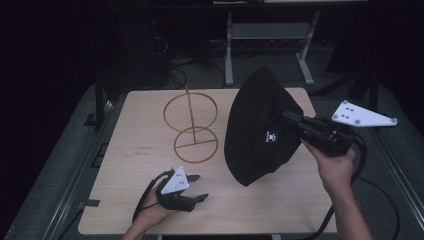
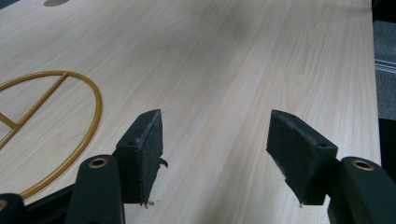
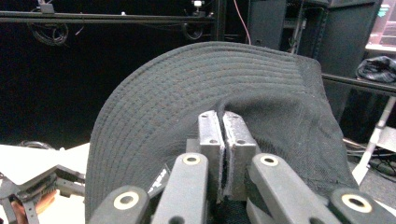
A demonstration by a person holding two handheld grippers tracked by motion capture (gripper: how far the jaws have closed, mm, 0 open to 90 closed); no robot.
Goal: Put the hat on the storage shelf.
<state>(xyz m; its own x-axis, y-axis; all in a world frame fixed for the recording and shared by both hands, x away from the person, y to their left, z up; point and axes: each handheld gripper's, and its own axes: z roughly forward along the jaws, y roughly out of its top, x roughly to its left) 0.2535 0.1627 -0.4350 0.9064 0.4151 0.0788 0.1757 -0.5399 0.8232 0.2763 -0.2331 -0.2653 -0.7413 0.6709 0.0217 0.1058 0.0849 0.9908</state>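
A black bucket hat (image 1: 260,125) with a small white logo hangs above the right side of the table, held up off the wood. My right gripper (image 1: 292,120) is shut on its brim; in the right gripper view the jaws pinch the stitched brim of the hat (image 3: 187,93) at the gripper's tips (image 3: 223,121). A gold wire stand (image 1: 190,125) with two rings sits on the table at centre left. My left gripper (image 1: 197,187) rests low near the front edge, open, with bare wood between its jaws (image 2: 215,140). The stand's base ring (image 2: 70,135) lies left of it.
The light wooden table (image 1: 140,200) has bare wood at the front and left. Behind it stand a grey metal frame (image 1: 270,35), cables and dark equipment. The far table edge (image 2: 371,70) runs close on the right in the left gripper view.
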